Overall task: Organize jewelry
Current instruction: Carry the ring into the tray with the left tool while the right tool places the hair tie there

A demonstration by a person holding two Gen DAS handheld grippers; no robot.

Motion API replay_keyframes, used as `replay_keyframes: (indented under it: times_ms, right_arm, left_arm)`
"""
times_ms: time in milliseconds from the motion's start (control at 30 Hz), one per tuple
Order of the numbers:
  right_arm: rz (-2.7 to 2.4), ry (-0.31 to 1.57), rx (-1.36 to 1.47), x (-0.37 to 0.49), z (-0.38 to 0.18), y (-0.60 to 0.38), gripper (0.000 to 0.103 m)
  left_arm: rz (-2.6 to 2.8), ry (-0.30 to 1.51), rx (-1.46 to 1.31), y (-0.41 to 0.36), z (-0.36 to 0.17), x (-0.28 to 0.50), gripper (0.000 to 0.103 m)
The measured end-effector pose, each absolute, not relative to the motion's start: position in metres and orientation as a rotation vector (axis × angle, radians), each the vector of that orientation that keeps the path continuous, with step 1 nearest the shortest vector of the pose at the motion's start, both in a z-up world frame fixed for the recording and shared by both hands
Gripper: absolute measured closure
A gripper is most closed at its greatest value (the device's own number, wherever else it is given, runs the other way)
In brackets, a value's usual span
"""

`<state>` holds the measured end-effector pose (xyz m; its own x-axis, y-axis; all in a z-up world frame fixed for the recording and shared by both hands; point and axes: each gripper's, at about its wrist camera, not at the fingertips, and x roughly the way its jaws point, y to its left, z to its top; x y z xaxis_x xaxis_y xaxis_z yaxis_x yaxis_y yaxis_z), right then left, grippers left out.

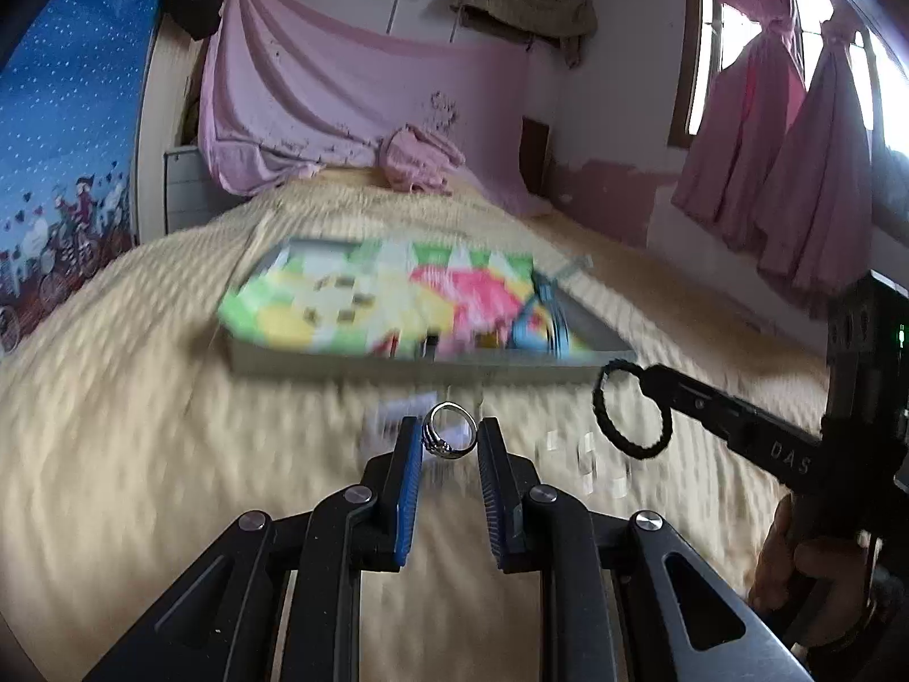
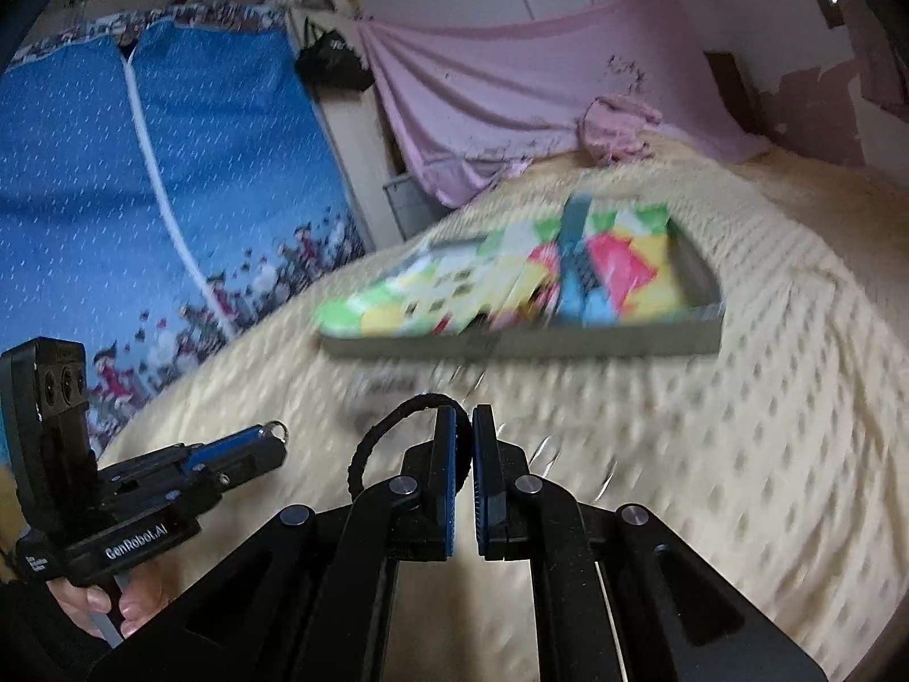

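Note:
My left gripper (image 1: 451, 436) is shut on a silver ring (image 1: 450, 436), held upright between its blue pads above the cream bedspread. It also shows in the right wrist view (image 2: 267, 436) with the ring (image 2: 278, 431) at its tip. My right gripper (image 2: 463, 420) is shut on a black braided bracelet (image 2: 386, 432), which loops out to the left. In the left wrist view the bracelet (image 1: 630, 412) hangs as a ring from the right gripper's tip (image 1: 662, 383). A shallow grey tray (image 1: 432, 366) with colourful contents lies ahead, blurred.
The tray (image 2: 528, 344) lies mid-bed on the cream textured bedspread (image 2: 767, 398). Small pale items (image 1: 591, 460) lie blurred on the bedspread near the left gripper. A pink cloth bundle (image 1: 420, 159) sits at the bed's far end. A blue curtain (image 2: 113, 199) hangs left.

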<state>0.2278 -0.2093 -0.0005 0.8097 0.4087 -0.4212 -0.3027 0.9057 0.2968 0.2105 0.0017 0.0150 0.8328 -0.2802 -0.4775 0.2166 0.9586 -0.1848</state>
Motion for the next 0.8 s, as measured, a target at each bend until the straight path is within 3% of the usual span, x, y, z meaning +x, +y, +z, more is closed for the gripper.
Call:
replay_keyframes:
  times_ms: [400, 800]
  right_arm:
    - [0.188, 0.449, 0.255, 0.335, 0.020, -0.253, 0.098]
    - [0.171, 0.576, 0.224, 0.375, -0.018, -0.242, 0.098]
  left_arm:
    - [-0.216, 0.614, -0.186, -0.023, 0.011, 0.344, 0.084]
    - [-0.176, 0.805, -0.140, -0.038, -0.014, 0.381, 0.084]
